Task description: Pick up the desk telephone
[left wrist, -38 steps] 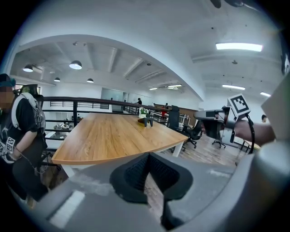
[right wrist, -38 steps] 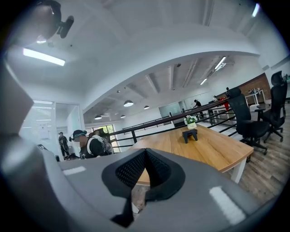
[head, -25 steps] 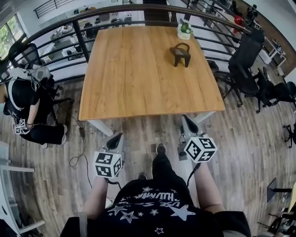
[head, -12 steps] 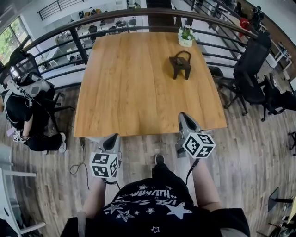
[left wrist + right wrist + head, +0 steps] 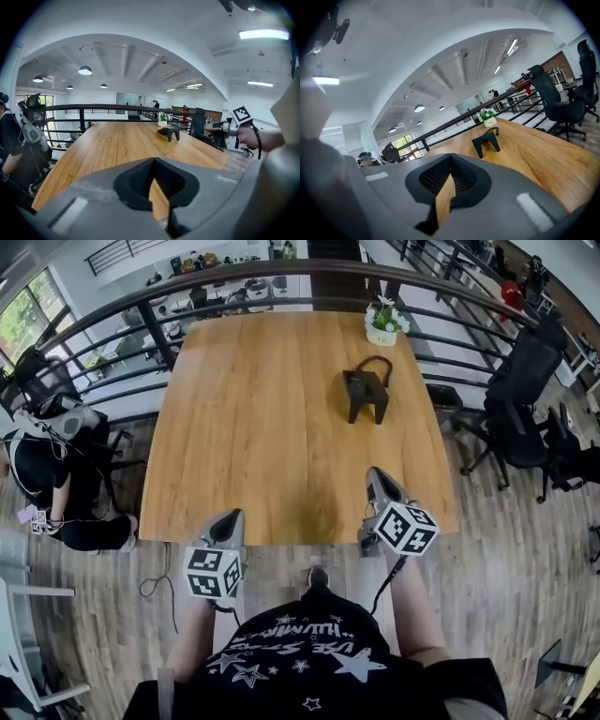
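The desk telephone is a small black set with a looped handle on top. It stands on the far right part of the wooden table and also shows in the left gripper view and the right gripper view. My left gripper hangs at the table's near edge, shut and empty. My right gripper reaches just over the near edge, shut with nothing in it, and points toward the telephone far ahead. In their own views the left gripper and the right gripper show pads that meet.
A white pot with flowers stands behind the telephone near the table's far edge. A black railing runs round the far side. Black office chairs stand to the right. A person sits on the floor at the left.
Both grippers have moved forward to the table's near edge, the right one now over the tabletop. The table and telephone appear closer.
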### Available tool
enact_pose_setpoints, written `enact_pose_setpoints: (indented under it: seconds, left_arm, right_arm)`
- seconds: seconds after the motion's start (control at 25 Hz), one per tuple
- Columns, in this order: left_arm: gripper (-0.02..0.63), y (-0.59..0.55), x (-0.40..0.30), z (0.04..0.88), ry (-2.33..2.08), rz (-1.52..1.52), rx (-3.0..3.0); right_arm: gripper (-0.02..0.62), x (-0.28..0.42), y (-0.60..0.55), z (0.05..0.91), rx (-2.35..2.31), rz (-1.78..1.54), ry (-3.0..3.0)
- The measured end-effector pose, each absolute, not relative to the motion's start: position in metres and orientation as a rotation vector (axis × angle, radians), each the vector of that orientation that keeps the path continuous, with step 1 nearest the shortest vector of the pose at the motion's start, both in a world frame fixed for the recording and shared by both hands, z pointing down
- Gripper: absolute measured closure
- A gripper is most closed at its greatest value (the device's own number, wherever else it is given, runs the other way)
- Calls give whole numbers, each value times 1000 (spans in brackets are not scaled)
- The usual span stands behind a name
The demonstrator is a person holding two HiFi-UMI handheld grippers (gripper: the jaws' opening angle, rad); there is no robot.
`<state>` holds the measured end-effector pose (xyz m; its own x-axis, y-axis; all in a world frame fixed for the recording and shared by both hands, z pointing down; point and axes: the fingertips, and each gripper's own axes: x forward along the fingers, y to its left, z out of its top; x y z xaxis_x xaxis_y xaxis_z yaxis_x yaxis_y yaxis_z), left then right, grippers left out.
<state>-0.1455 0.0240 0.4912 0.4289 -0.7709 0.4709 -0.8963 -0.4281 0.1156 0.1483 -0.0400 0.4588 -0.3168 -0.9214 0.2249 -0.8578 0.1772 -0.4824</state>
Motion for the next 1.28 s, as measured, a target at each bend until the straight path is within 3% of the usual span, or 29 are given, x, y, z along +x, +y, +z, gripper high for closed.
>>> enact_pose_setpoints:
  seconds: [0.56,0.64,0.88,1.12,1.24,1.28]
  left_arm:
    - [604,-54,-110,484,-1525,490,2277]
    - [604,-61,-110,484,-1543,490,2269]
    - [604,-63,-111,484,-1569,486,2237]
    - [604,-84,-119,475,-1561,465,2249]
    - [604,-98,-113,477,-1523,475,2277]
    - [604,-103,-110,478,-1511,478,2282]
  right_arm:
    - [591,163,-129,485,-1699,-989,2391]
    - [551,158,-137,487,-1660,-1021,2388]
    - [532,162,-152,500,-1584,-1166,2275]
    - [460,158,-167,490,-1581,-1185,2207]
    - [407,162,-176,493,-1547,-1247,2088]
    - [357,165,-180,495,-1533,-1273,2034]
